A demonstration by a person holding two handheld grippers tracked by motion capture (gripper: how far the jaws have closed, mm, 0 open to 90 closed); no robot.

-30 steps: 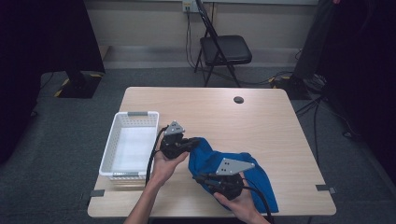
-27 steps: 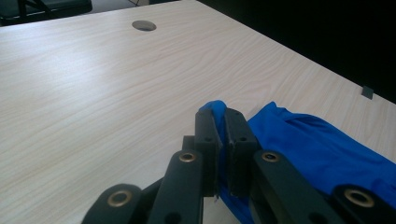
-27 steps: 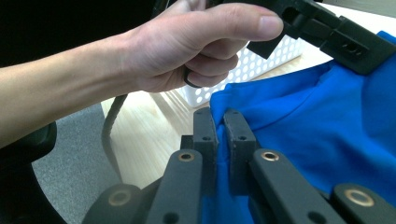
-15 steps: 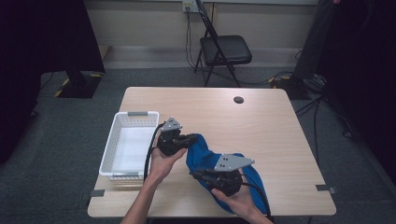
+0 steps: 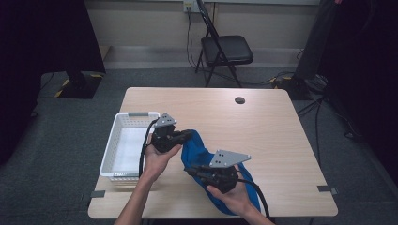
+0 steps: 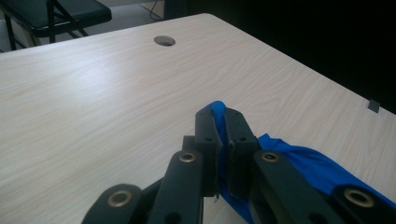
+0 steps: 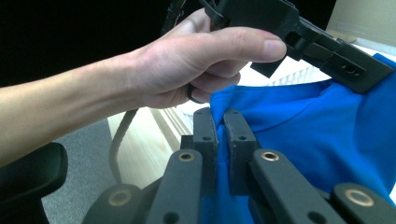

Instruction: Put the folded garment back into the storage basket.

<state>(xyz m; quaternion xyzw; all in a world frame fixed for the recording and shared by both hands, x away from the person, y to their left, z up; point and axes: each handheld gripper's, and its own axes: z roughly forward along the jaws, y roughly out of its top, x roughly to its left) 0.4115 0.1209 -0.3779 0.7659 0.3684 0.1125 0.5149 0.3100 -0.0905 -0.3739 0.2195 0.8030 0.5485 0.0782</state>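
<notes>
Your left gripper (image 6: 220,122) and right gripper (image 7: 220,122) each have jaws clenched on the crumpled blue cloth (image 5: 195,150) above the light wooden bench (image 5: 263,126), beside the white plastic basket (image 5: 112,145).

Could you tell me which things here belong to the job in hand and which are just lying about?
In the job: blue cloth, pinched by the left gripper and the right gripper; white basket beside it, probably.

Lying about: folding chair, cables on the floor.

Black two-jaw left tool (image 5: 187,136) — brass rivets, grey plate, black cable
</notes>
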